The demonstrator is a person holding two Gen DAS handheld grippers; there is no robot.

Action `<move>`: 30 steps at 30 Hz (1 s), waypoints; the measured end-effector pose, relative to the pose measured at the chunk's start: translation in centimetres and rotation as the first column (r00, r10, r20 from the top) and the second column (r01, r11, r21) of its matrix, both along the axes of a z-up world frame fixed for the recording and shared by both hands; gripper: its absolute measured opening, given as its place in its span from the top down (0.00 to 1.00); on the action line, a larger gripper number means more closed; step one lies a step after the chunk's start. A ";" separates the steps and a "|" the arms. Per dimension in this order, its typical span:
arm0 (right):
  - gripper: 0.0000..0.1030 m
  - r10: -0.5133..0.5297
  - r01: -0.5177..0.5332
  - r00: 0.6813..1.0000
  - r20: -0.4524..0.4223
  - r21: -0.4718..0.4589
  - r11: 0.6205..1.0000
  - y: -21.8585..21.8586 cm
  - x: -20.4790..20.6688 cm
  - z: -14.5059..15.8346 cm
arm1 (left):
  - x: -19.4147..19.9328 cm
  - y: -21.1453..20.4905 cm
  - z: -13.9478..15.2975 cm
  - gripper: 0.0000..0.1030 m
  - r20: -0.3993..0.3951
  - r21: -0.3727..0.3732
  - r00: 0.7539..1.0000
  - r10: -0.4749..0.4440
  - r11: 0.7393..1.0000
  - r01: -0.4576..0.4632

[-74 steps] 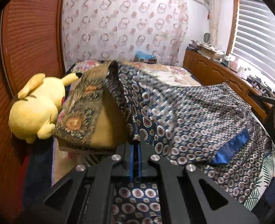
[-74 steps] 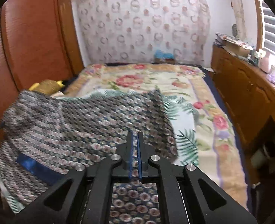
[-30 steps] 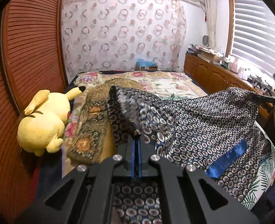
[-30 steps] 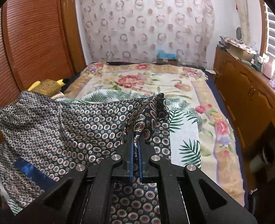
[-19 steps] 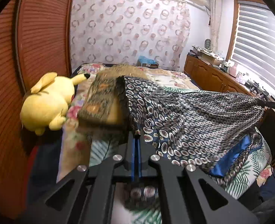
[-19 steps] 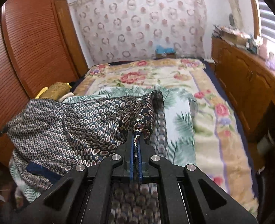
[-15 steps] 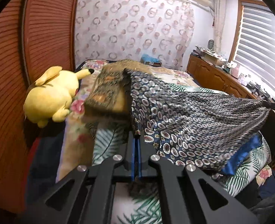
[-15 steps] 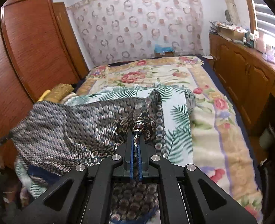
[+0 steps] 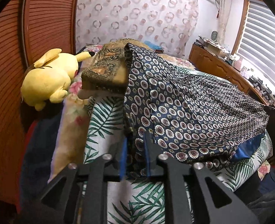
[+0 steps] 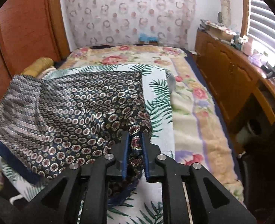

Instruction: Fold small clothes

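Note:
A dark blue garment (image 9: pixel 184 108) with a ring-and-medallion print and a plain blue hem lies spread on the palm-leaf sheet (image 9: pixel 103 115) on the bed. My left gripper (image 9: pixel 135 140) is open, its jaws parted with the garment's near corner loose between them. In the right wrist view the garment (image 10: pixel 77 108) stretches to the left. My right gripper (image 10: pixel 134 136) is open too, with a bunched corner of cloth still lying between the parted jaws.
A yellow plush toy (image 9: pixel 49 78) and a patterned brown cushion (image 9: pixel 103 71) lie by the red wooden wall at left. A floral blanket (image 10: pixel 197 112) covers the bed. A wooden cabinet (image 10: pixel 234 78) with clutter runs along the right under window blinds.
Both grippers lowered the garment onto the bed and went from shut on its corners to open. The cloth now rests flatter on the sheet.

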State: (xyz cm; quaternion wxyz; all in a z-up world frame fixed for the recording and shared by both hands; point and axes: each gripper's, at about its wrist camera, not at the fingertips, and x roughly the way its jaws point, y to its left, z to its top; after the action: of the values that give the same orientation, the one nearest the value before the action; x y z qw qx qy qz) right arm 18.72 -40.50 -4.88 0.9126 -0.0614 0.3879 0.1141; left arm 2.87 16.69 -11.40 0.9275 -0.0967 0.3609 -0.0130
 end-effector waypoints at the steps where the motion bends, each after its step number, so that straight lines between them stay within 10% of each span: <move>1: 0.83 -0.005 0.005 1.000 0.015 -0.006 1.000 0.1 -0.1 0.2 | -0.2 0.0 0.0 0.74 0.001 -0.003 1.000 -0.003 1.000 0.003; 10: 0.58 0.022 -0.019 0.991 0.134 -0.025 1.000 3.2 -0.8 1.3 | -0.4 -0.5 -0.5 0.41 -0.023 -0.001 1.000 -0.022 1.000 0.022; 30: 0.55 0.190 -0.192 0.979 -0.068 -0.035 0.981 10.9 -0.3 -7.1 | 0.1 -1.1 -2.4 0.40 -0.064 -0.004 0.998 0.002 1.000 -0.002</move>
State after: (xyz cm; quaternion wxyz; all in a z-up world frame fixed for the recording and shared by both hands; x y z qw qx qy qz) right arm 18.44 -29.60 -12.03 0.8829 -0.1136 0.4118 0.1950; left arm 2.92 15.54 -13.83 0.9153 -0.0995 0.3901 -0.0098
